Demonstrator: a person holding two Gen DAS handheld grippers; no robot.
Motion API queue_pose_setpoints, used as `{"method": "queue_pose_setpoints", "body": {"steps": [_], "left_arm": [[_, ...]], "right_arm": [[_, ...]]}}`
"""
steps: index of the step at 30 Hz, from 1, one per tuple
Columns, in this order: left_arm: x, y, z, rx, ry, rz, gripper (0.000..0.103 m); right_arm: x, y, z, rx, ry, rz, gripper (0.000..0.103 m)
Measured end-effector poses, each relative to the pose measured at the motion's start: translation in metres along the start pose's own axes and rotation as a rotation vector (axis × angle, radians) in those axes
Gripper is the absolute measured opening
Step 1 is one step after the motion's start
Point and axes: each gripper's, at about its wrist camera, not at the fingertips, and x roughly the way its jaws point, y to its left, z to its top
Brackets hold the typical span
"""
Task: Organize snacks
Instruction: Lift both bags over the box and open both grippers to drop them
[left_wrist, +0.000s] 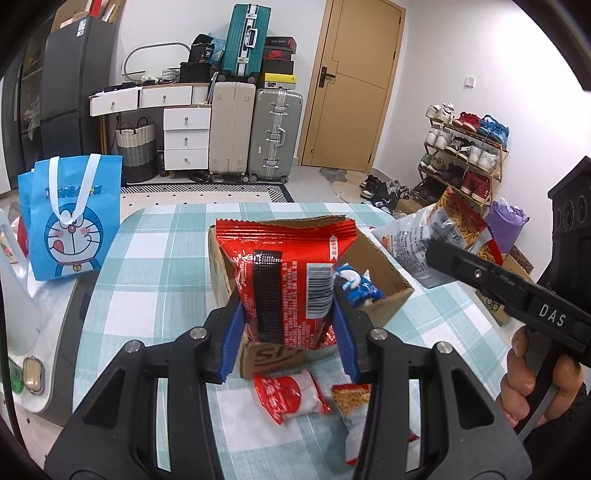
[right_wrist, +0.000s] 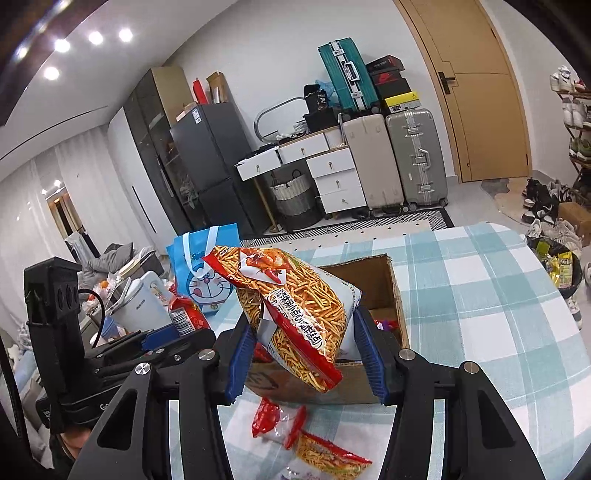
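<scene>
Right tongs (right_wrist: 303, 354): clamped on noodle-snack bag (right_wrist: 295, 314), held above the table (right_wrist: 480, 295)
Cardboard box (right_wrist: 373, 280): open, behind the bag
Left tongs (right_wrist: 162, 338): gripping red packet (right_wrist: 184, 314)
Table front: two loose packets (right_wrist: 280, 424)

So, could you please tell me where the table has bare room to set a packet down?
Bare checked cloth lies right of the cardboard box and between it and the blue bag. The near edge is crowded with loose snack packets.
</scene>
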Motion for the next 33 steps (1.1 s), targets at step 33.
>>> {"method": "queue_pose_setpoints", "body": {"steps": [33], "left_arm": [[0.116, 0.004, 0.036, 0.046, 0.067, 0.05, 0.041]], "right_arm": [[0.092, -0.046, 0.013, 0.103, 0.078, 0.005, 0.053]]}}
